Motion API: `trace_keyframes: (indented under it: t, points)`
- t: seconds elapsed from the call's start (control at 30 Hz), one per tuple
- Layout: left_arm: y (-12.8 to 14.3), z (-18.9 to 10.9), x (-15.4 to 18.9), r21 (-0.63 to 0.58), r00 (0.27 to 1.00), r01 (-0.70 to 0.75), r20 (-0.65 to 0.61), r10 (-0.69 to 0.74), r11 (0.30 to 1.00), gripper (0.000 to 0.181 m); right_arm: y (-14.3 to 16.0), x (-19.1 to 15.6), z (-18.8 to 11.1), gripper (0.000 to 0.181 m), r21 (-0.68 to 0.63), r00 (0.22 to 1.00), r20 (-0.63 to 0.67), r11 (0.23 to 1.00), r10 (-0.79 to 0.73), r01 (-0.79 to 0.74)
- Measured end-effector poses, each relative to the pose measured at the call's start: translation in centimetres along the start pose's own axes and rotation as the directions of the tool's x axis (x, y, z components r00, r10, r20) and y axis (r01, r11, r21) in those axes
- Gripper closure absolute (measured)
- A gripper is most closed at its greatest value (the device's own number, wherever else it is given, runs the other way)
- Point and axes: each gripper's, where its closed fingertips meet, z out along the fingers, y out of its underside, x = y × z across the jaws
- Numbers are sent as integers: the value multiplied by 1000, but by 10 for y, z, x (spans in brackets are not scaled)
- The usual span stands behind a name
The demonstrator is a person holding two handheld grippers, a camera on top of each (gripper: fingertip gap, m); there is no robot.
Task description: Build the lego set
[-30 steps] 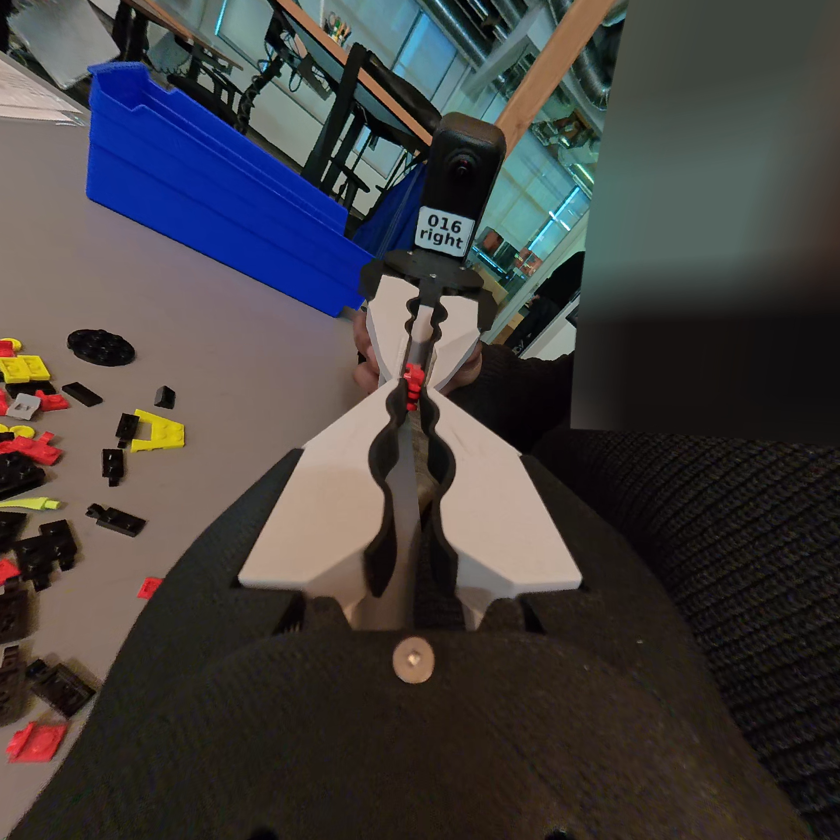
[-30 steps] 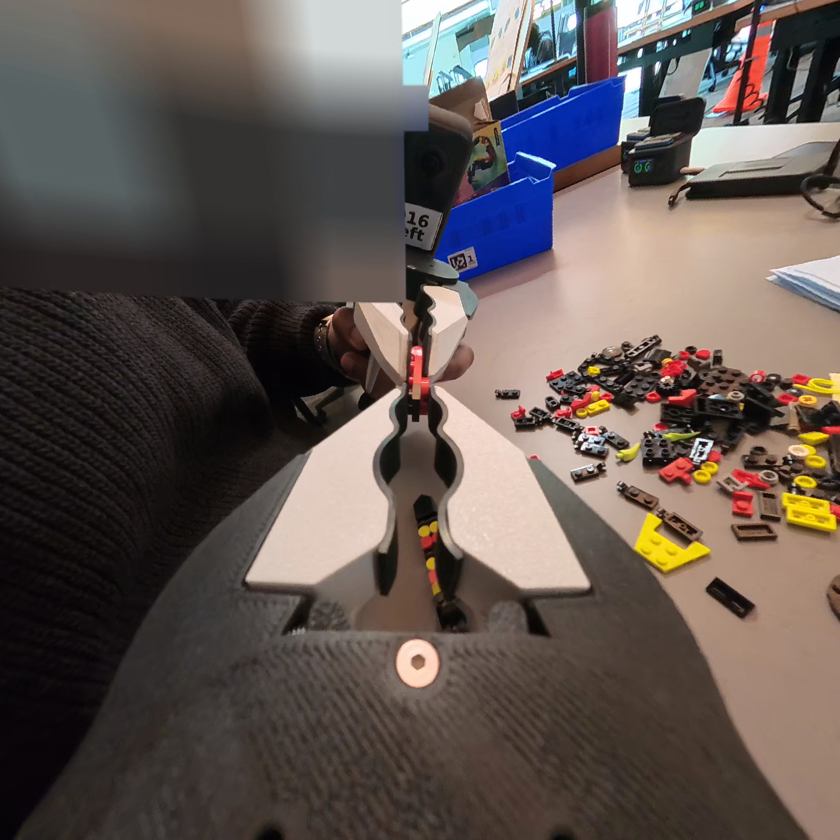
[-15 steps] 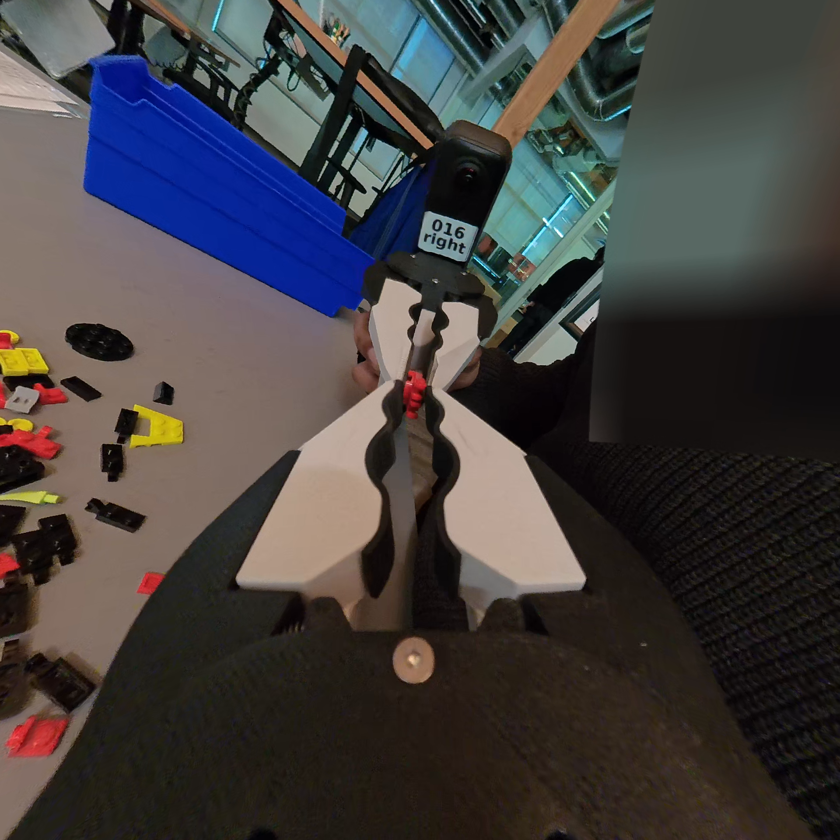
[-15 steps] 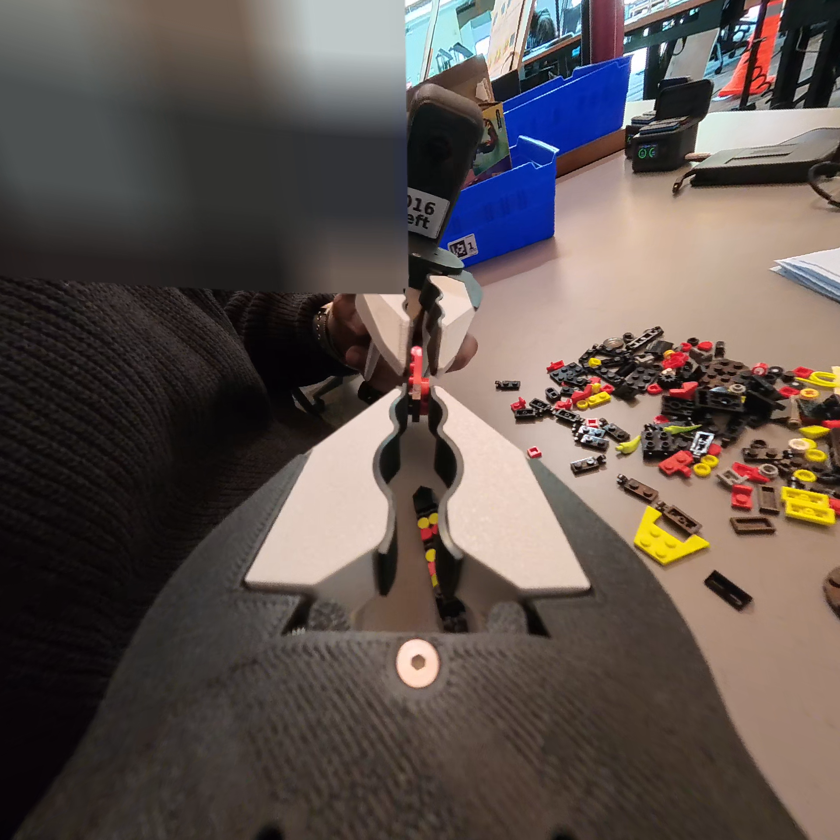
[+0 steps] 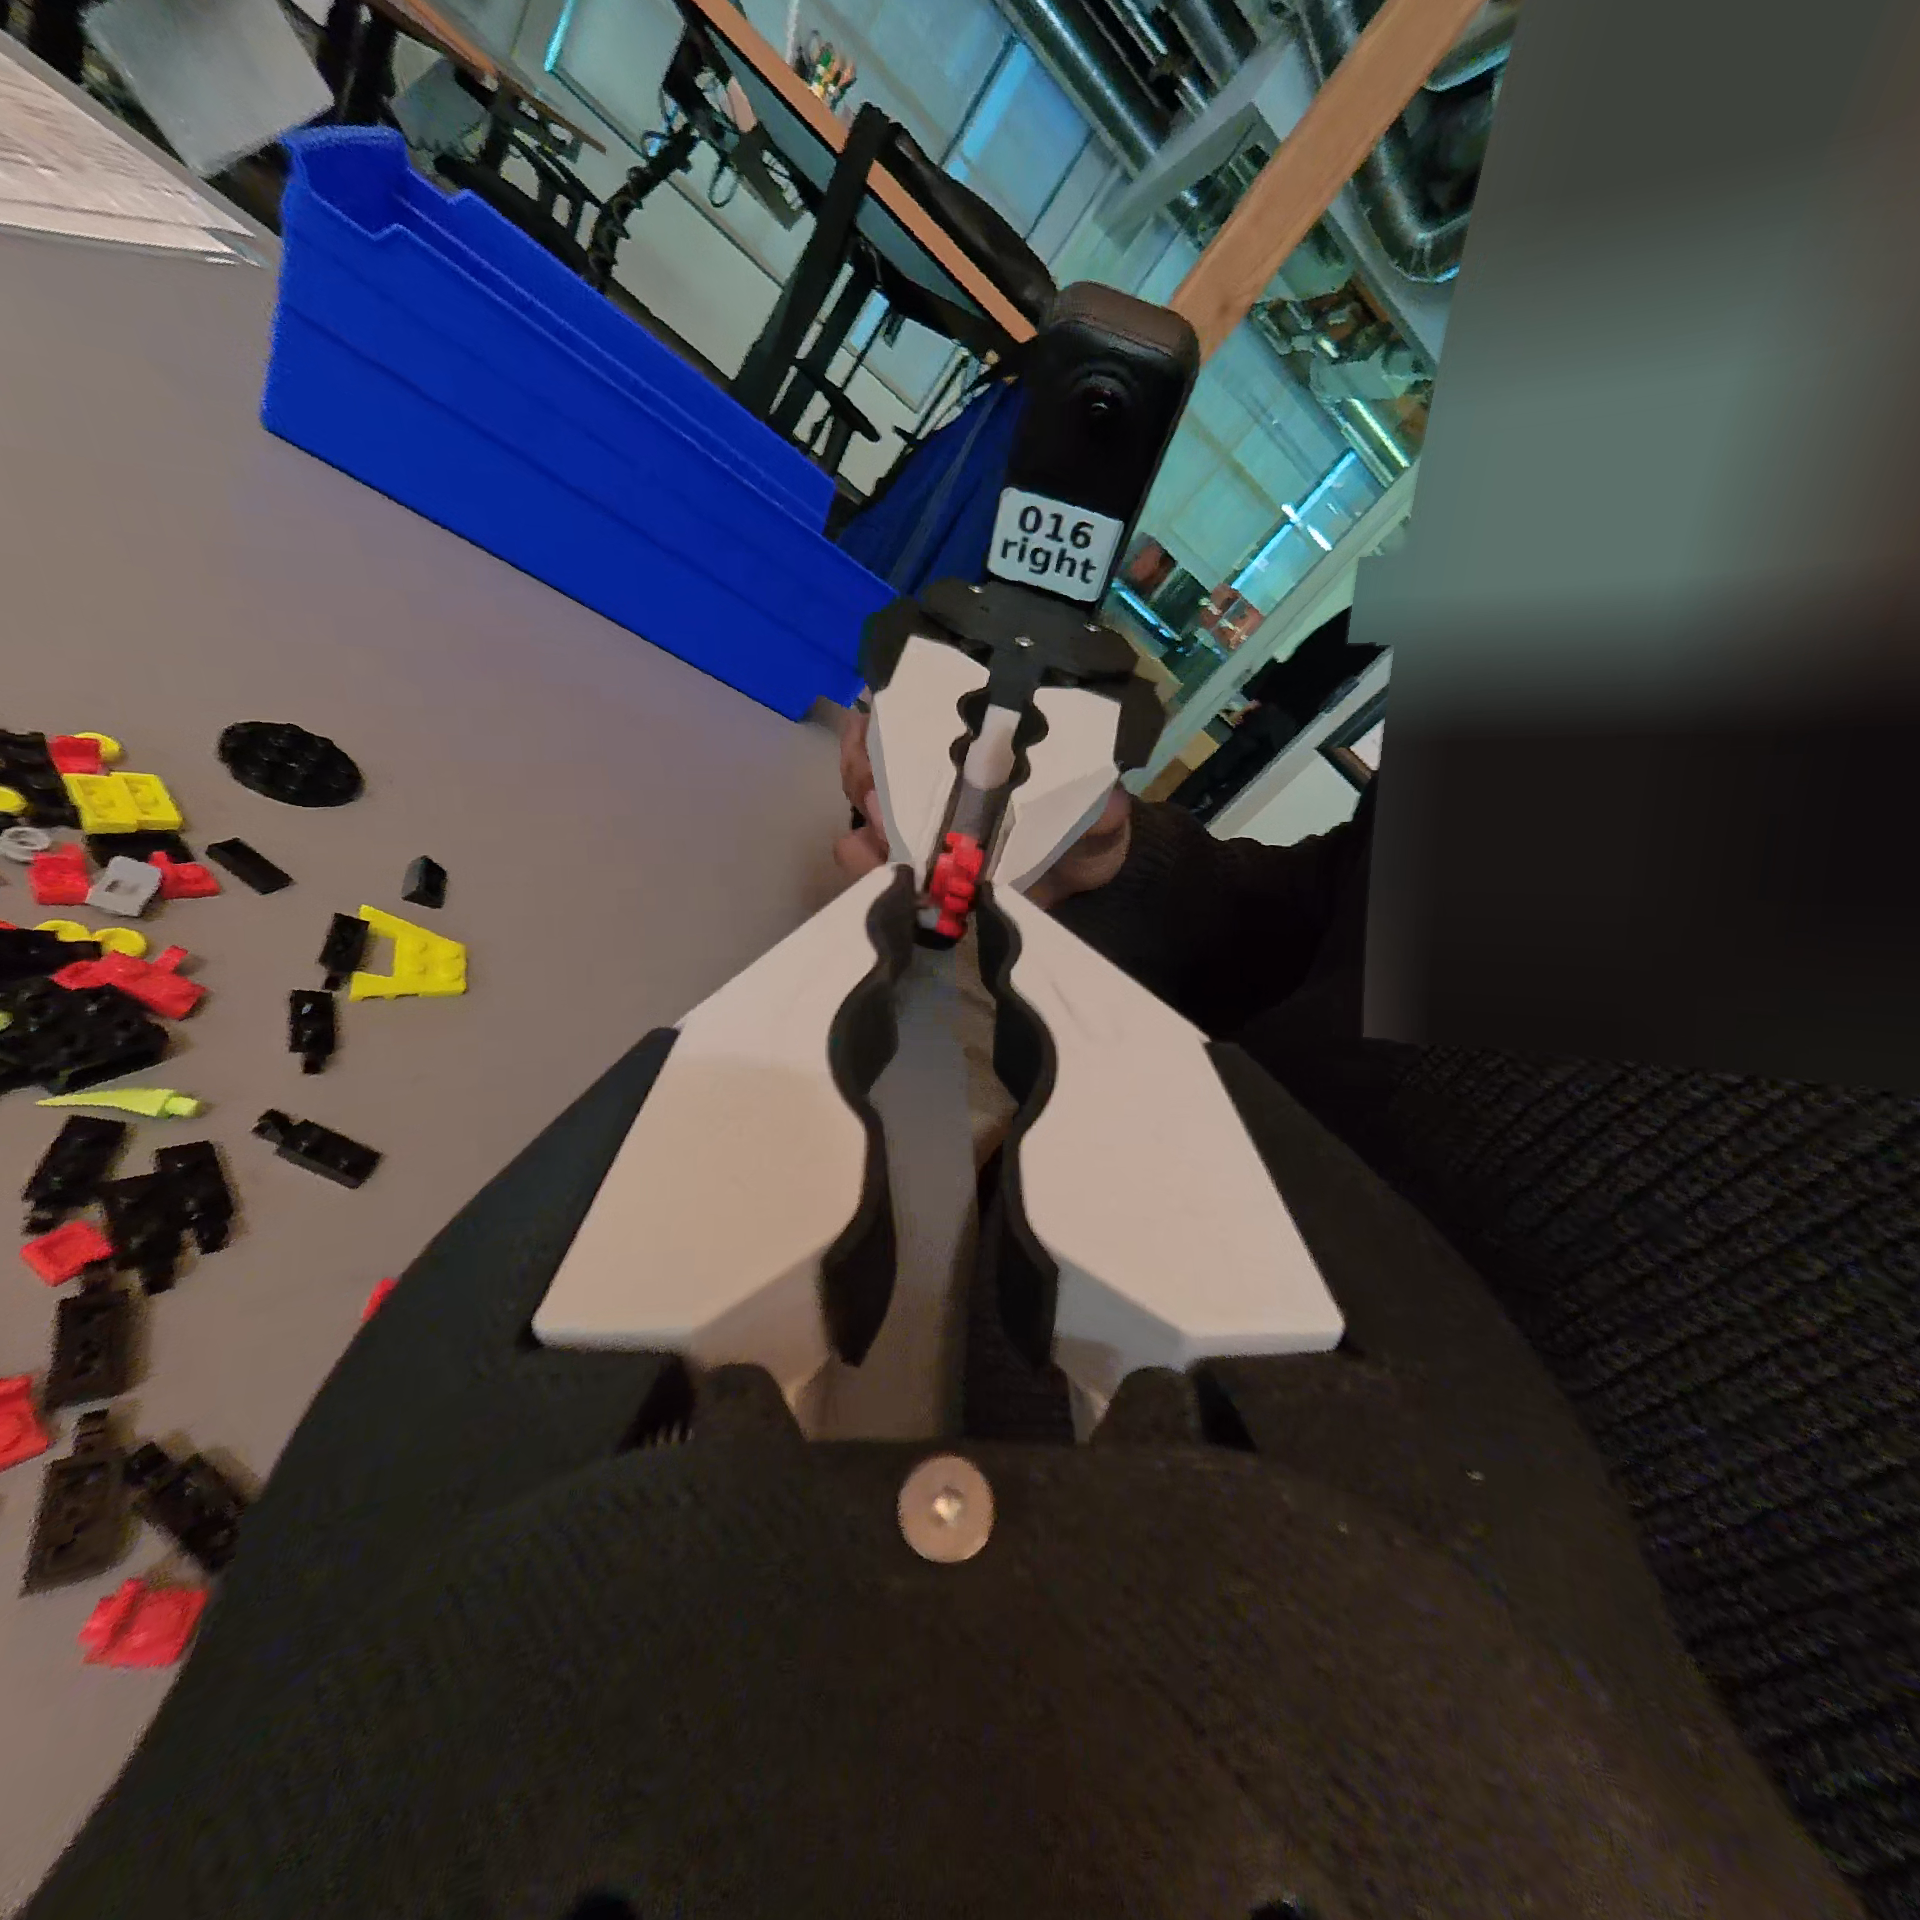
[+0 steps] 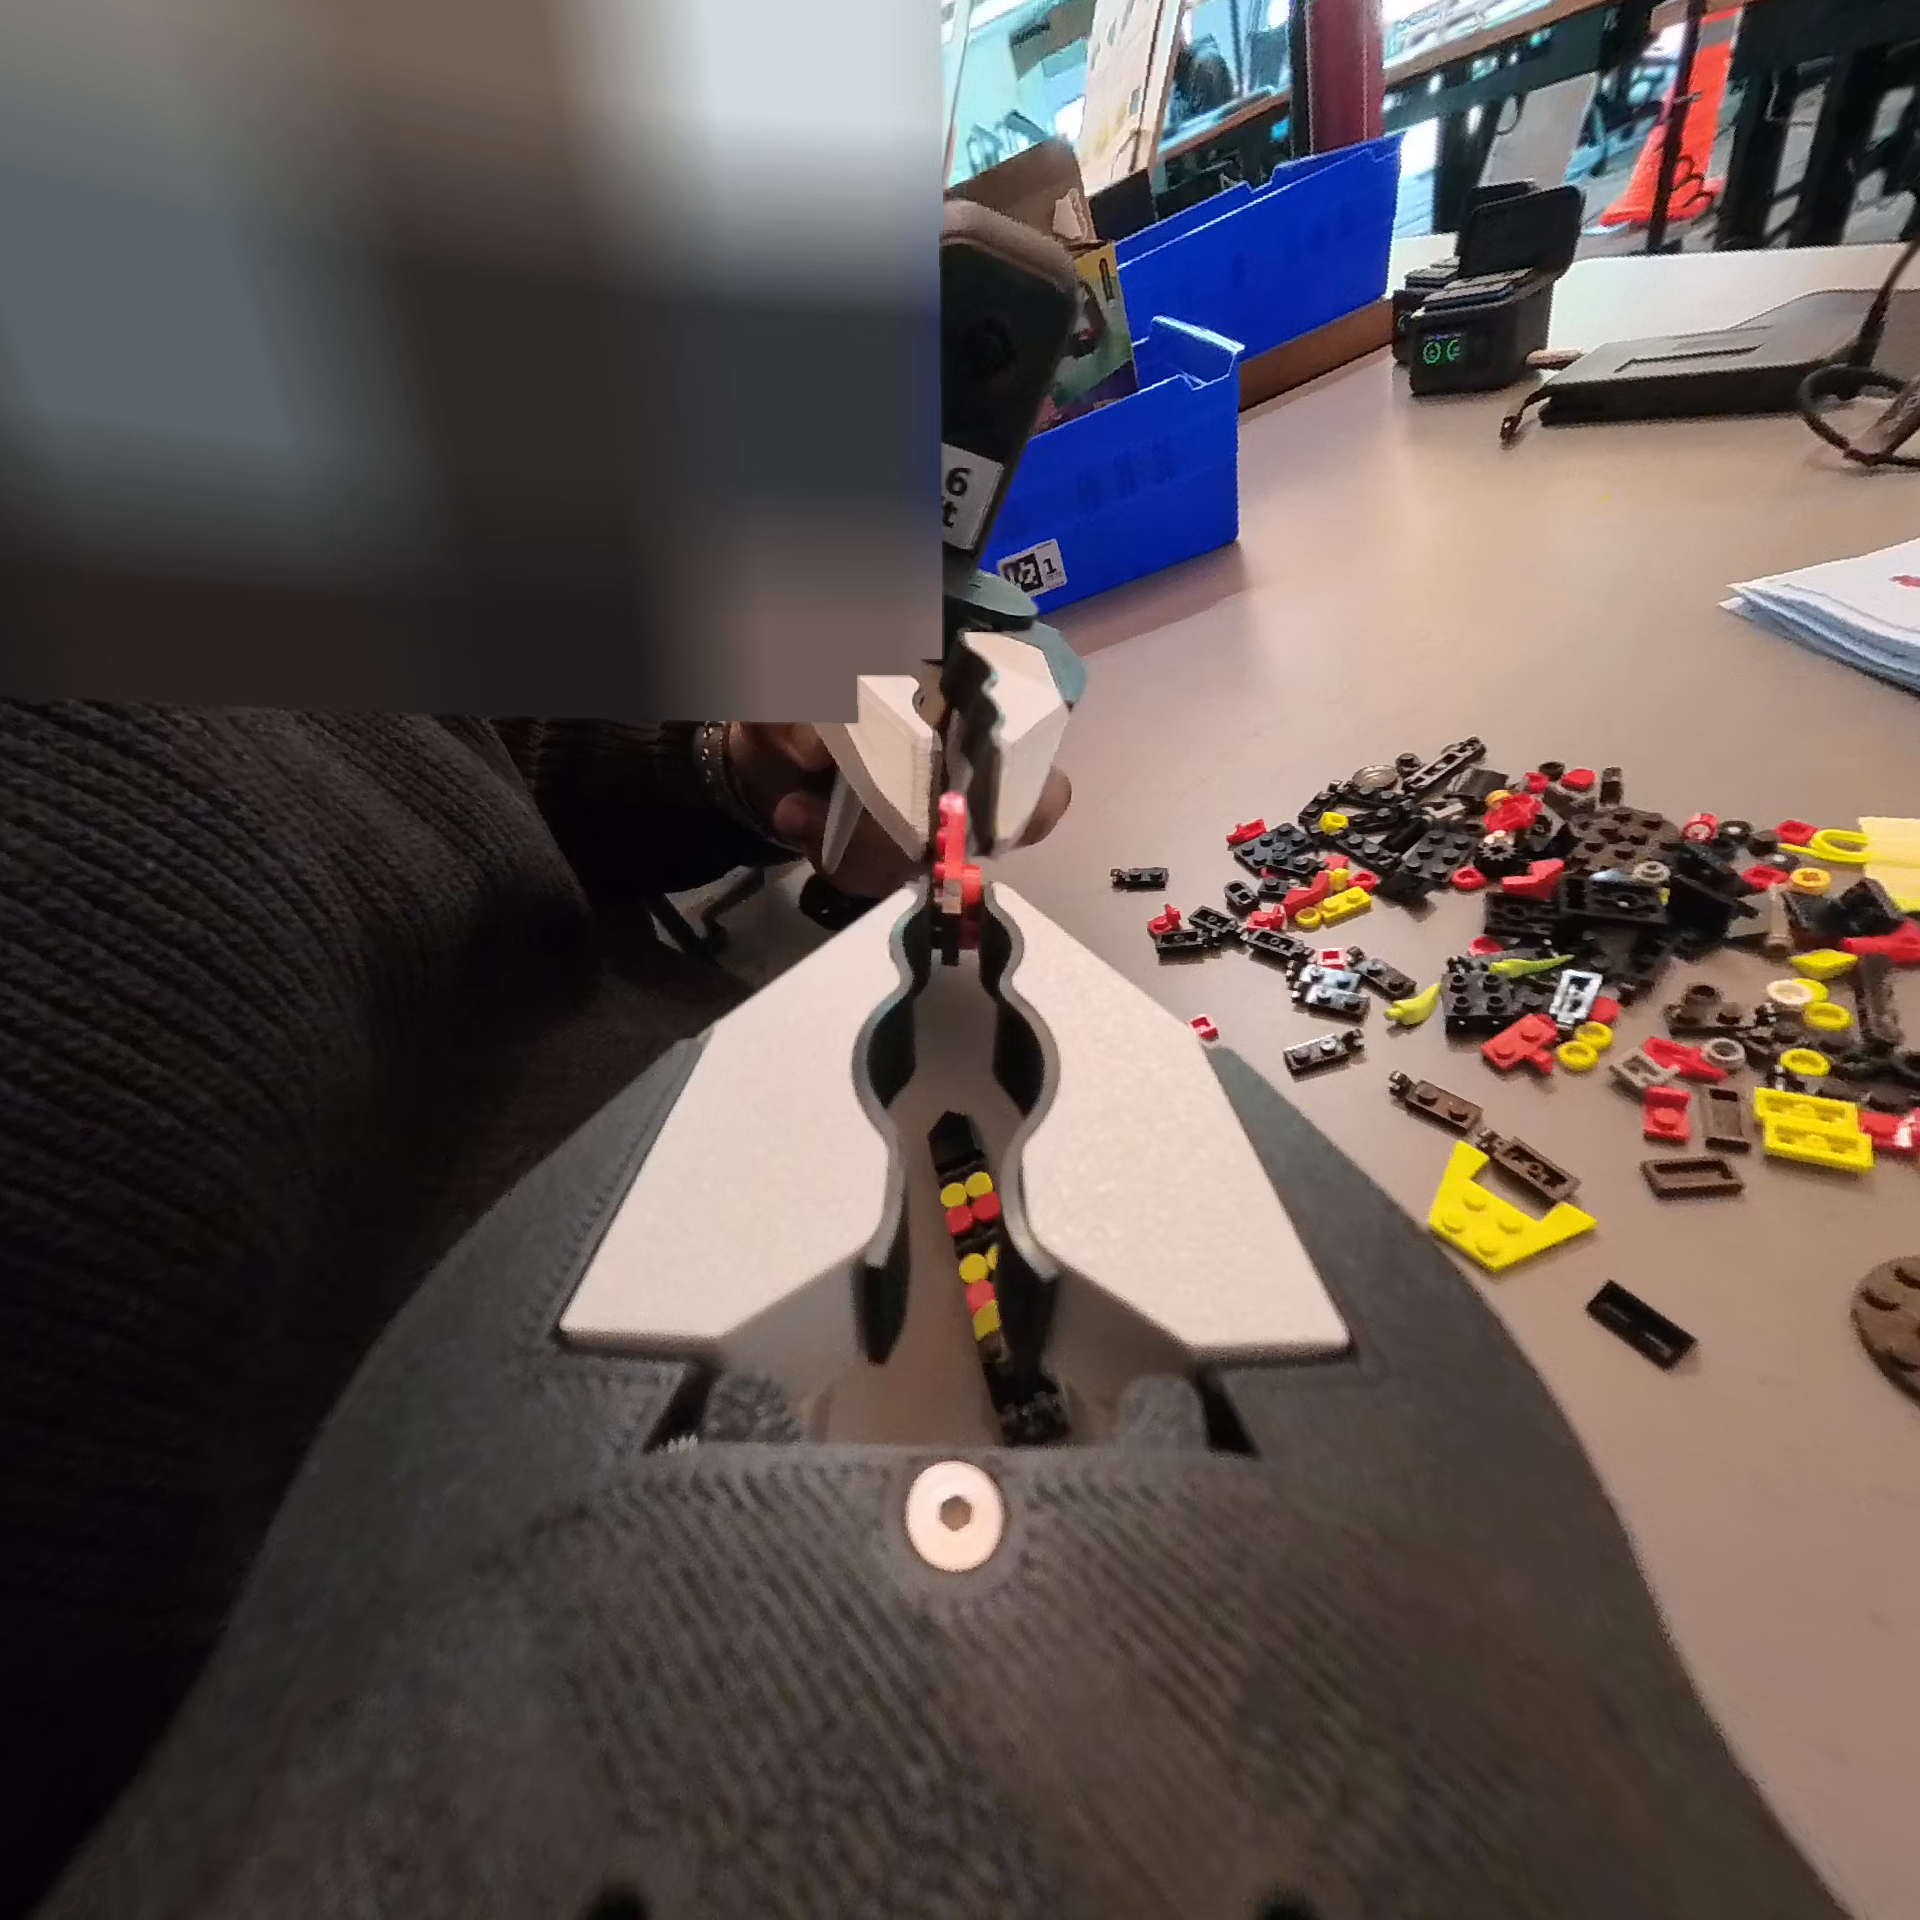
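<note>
My left gripper [image 5: 940,906] and right gripper [image 6: 951,920] meet tip to tip above the table edge, both shut. A small red studded piece [image 5: 952,875] sits between the two sets of tips, and it also shows in the right wrist view [image 6: 952,868]. A long black assembly with yellow and red studs [image 6: 975,1242] lies clamped along the right gripper's jaws. The right gripper [image 5: 971,847] faces me in the left wrist view, and the left gripper [image 6: 954,826] faces me in the right wrist view. I cannot tell exactly where the red piece and the assembly touch.
Loose black, red and yellow pieces lie on the grey table [image 5: 540,790], in a pile [image 6: 1558,935] to the right gripper's right. A yellow wedge plate [image 6: 1507,1210] and a blue bin [image 5: 520,436] are nearby. A paper stack [image 6: 1839,613] is far right. A black sleeve [image 6: 260,935] is close.
Both grippers have stayed tip to tip on the red piece, drifting only slightly. The right gripper's camera sits a little higher in the left wrist view.
</note>
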Motion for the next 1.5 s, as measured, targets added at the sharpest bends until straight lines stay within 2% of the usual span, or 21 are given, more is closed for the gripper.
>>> trace_keyframes:
  t: [0.13, 0.23, 0.3, 0.4, 0.53, 0.8, 1.17, 1.33, 1.5]
  points:
    - [0, -3, -9, -18, 993, -82, 78, 83, 996, 160, 3, 11, -3, 175, 24, 980, 31, 980, 195, -195]
    - [10, -1, -13, -106, 970, -193, 132, 206, 976, 157, 10, 15, -2, 175, 5, 936, 69, 938, 346, -347]
    - [24, 1, -17, -210, 931, -293, 158, 328, 933, 152, 16, 18, -2, 175, -17, 913, 65, 916, 402, -401]
    - [38, 2, -31, -342, 835, -418, 219, 504, 841, 151, 33, 22, -1, 175, -92, 887, 31, 885, 461, -456]
    - [51, 3, -41, -448, 765, -466, 231, 601, 764, 152, 57, 24, 3, 175, -188, 847, -26, 830, 531, -526]
    - [65, 5, -45, -528, 714, -498, 200, 670, 688, 165, 69, 22, 7, 175, -236, 809, -38, 781, 587, -578]
    - [68, 2, -53, -552, 720, -461, 225, 656, 695, 167, 68, 25, 5, 163, -220, 793, -38, 769, 608, -600]
    - [75, -5, -71, -596, 744, -353, 288, 603, 721, 167, 72, 41, 0, 159, -220, 845, -146, 816, 514, -535]
    - [87, -8, -80, -622, 790, -238, 323, 521, 746, 167, 71, 51, -4, 157, -257, 918, -245, 892, 313, -373]
